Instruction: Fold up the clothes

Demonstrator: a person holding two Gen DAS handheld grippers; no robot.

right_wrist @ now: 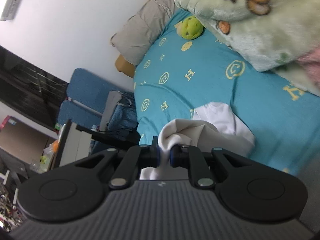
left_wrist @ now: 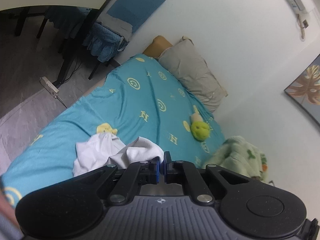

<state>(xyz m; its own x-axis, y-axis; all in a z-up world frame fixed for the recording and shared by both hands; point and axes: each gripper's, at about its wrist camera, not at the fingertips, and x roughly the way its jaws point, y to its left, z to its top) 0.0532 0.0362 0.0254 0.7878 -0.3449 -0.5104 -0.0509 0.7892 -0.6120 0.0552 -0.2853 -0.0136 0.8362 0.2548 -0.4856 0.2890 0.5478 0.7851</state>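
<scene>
A white garment (left_wrist: 112,152) lies crumpled on the teal bedsheet (left_wrist: 130,100) near the bed's front edge. My left gripper (left_wrist: 161,161) is shut on an edge of that white cloth, which bunches up just left of the fingertips. In the right wrist view the same white garment (right_wrist: 216,124) rises from the bedsheet (right_wrist: 200,92) into my right gripper (right_wrist: 164,152), whose jaws are shut on a gathered fold of it. More white fabric hangs down behind the right fingers.
A grey pillow (left_wrist: 196,74) lies at the head of the bed against the wall, with a green plush toy (left_wrist: 200,130) beside it. A pale green fleece blanket (right_wrist: 250,24) is heaped on the bed. A blue chair (left_wrist: 128,10) and dark table legs stand on the floor.
</scene>
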